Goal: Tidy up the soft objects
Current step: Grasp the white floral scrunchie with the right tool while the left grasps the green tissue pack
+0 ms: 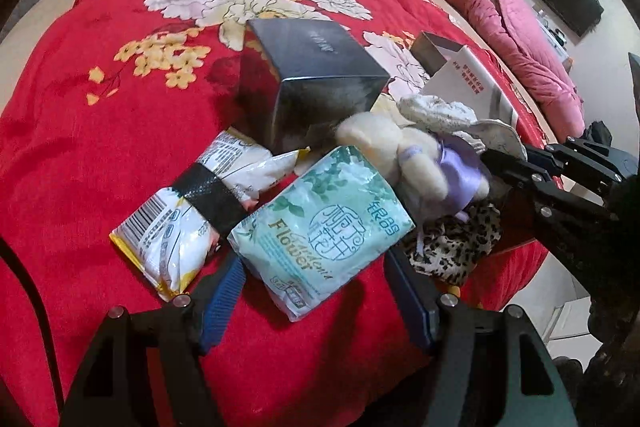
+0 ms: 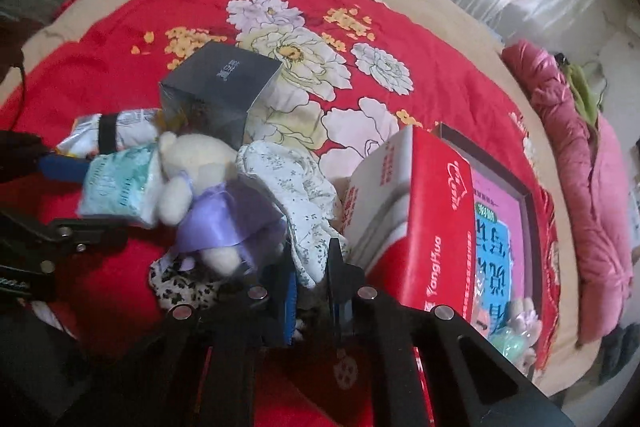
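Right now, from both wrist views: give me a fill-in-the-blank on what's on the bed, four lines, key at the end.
1. The plush bear wears a ____ dress.
2. The right hand-held gripper is shut on the ____ cloth.
3. The teal tissue pack lies between the open jaws of the ____ hand-held gripper.
4. A ____ band wraps the white packet.

Missing words: purple; floral white; left; black
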`<state>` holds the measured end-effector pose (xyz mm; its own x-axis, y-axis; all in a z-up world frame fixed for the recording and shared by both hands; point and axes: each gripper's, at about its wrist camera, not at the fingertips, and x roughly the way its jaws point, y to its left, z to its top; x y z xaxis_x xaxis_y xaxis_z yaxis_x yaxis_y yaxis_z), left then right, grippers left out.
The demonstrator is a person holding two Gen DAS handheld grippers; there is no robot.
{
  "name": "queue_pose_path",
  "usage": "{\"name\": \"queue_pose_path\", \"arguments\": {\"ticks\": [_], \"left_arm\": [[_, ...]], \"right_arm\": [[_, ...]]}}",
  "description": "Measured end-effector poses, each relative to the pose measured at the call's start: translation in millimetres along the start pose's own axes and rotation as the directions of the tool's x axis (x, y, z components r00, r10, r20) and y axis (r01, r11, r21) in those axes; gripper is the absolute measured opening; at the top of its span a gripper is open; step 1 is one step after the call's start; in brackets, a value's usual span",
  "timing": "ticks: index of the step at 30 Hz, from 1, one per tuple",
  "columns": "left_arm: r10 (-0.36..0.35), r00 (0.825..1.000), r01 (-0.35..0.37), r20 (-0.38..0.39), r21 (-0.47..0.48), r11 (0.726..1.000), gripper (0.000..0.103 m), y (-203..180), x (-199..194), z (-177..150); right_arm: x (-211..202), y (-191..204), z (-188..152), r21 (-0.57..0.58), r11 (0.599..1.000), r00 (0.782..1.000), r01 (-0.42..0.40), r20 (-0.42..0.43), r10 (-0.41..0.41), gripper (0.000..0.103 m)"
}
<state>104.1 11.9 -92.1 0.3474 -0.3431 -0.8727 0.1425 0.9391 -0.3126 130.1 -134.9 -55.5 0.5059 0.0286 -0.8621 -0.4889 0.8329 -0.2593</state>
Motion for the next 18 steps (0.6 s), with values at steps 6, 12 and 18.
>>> {"name": "queue_pose_path", "arguments": {"ticks": [6,12,18], "left_arm": [[-0.074,0.997,0.073,-0.022,-0.029,0.997,0.07,-9,-1,2],[-0.021,1.0,0.021,-0.01,0.008,1.0,0.071,-16,-5,1],[-0.011,1.0,0.012,-0.018,0.032,0.999,0.071,-11,0,-1]], "right_arm": [[-3,-3,-2,0.03,0.999,1.0,-0.017,0.008,0.017,0.013],[-14,-17,-7,0.116,0.988,0.994,-0.105,0.053,0.099,0.01],[-32,-27,-19,0.176,0.963,0.977,-0.203,0.095,0.189,0.01]]}}
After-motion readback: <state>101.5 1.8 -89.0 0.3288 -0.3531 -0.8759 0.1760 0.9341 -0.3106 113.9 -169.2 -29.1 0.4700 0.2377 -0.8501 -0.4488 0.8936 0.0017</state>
